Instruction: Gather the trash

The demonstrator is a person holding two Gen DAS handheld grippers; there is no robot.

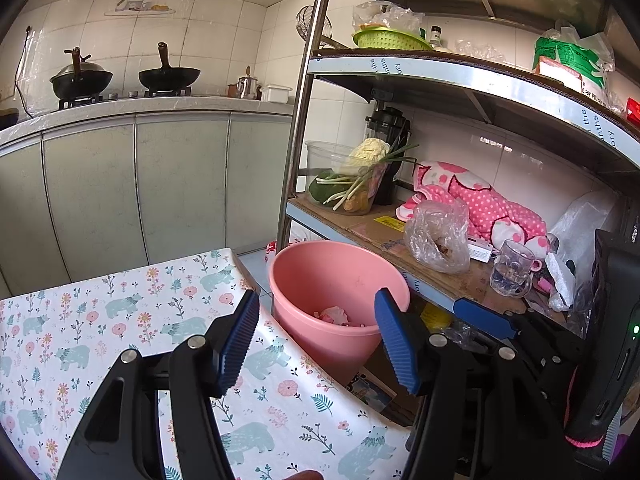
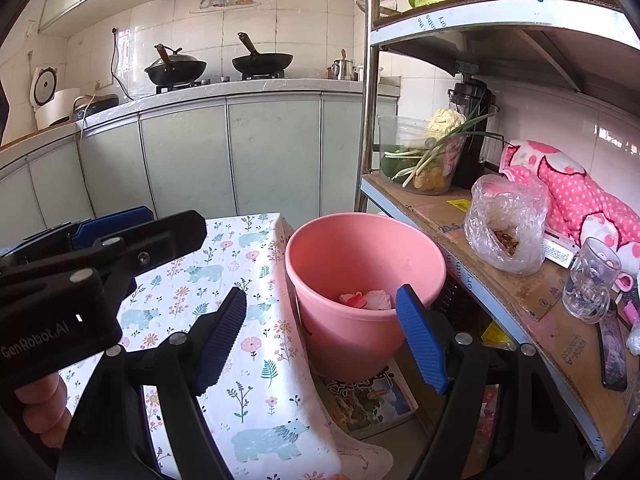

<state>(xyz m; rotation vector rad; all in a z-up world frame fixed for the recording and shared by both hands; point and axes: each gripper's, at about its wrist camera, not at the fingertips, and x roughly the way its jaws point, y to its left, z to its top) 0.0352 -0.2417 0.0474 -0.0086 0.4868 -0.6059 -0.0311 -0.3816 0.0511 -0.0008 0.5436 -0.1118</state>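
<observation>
A pink bucket (image 1: 320, 272) (image 2: 360, 248) stands on the floor between the table and the metal shelf, with crumpled pink and white trash (image 1: 336, 316) (image 2: 366, 299) at its bottom. My left gripper (image 1: 316, 340) is open and empty above the table's corner, just short of the bucket. My right gripper (image 2: 320, 340) is open too, nothing between its blue pads, aimed at the bucket. The left gripper's black body (image 2: 80, 280) shows at the left of the right wrist view, and the right one's (image 1: 520, 328) at the right of the left wrist view.
The table wears a floral bear-print cloth (image 1: 120, 320) (image 2: 240, 280). A metal shelf (image 1: 400, 236) (image 2: 520, 280) on the right holds a plastic bag, a glass mug, a pink cloth, a tub of vegetables and a blender. Books lie under the bucket. A counter with woks lines the back.
</observation>
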